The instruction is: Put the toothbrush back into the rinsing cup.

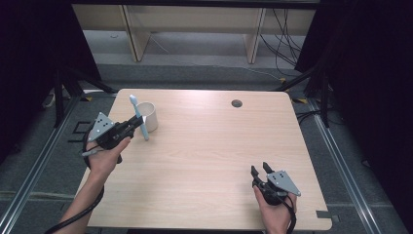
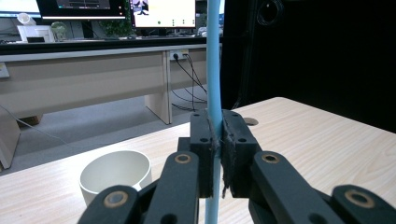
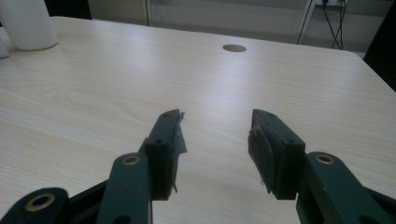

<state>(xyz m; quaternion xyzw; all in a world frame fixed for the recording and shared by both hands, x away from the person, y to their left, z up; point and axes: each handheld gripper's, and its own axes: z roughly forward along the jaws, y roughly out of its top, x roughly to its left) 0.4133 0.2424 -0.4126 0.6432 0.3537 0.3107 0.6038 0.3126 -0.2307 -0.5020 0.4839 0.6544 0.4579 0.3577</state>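
So in the high view, the left gripper (image 1: 138, 122) pinches a blue toothbrush (image 1: 138, 115) upright at left of centre, just beside the white cup (image 1: 148, 116); swinging over could knock the cup.

Left gripper view: the pads clamp the thin handle (image 2: 214, 70), which might twist or slip.

Right gripper view: the right gripper (image 3: 215, 140) sits spread and empty over the table (image 3: 280, 79).

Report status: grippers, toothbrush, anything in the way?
Left gripper shut on blue toothbrush, upright beside white cup. Right gripper open, nothing between its jaws. Nothing between toothbrush and cup.
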